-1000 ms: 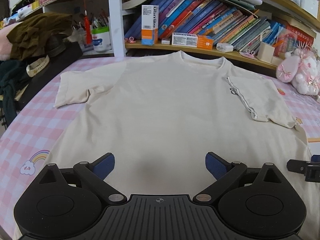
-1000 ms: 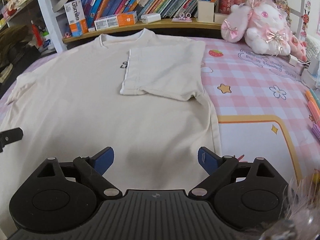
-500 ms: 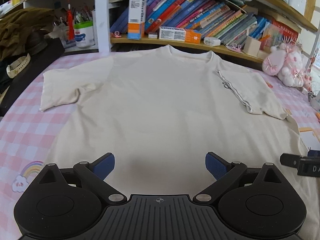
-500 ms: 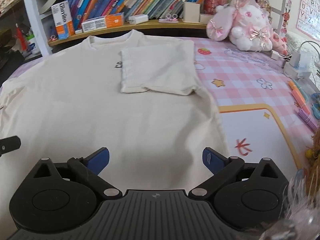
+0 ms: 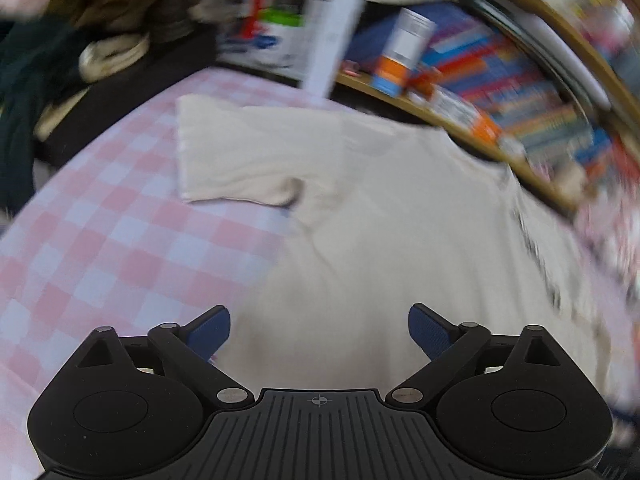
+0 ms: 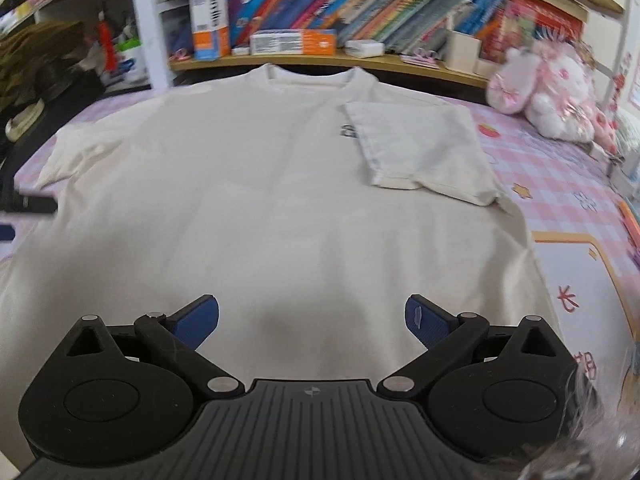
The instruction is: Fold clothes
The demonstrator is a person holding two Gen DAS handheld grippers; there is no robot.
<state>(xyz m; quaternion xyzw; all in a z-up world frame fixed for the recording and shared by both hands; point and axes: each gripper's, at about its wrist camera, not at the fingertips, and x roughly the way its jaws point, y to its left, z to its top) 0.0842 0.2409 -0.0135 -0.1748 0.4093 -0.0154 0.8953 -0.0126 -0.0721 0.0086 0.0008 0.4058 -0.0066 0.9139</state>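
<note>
- The left gripper (image 5: 319, 326) now faces the T-shirt's (image 5: 400, 220) unfolded sleeve (image 5: 236, 160), its view tilted and blurred; its empty jaws are closing.
- The right gripper (image 6: 312, 318) now looks over the shirt's middle, jaws wider.

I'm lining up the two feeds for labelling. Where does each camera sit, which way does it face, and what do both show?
Left wrist: sits on the left tool, angled down over the T-shirt toward its spread-out sleeve and the pink checked cloth; blurred; its blue pads, closing, have nothing between them.
Right wrist: sits on the right tool, facing the shirt's collar, folded-in sleeve, bookshelf and plush rabbit; pads wide apart, empty.
Shared: the same shirt, the shelf, and the orange-and-white box.
</note>
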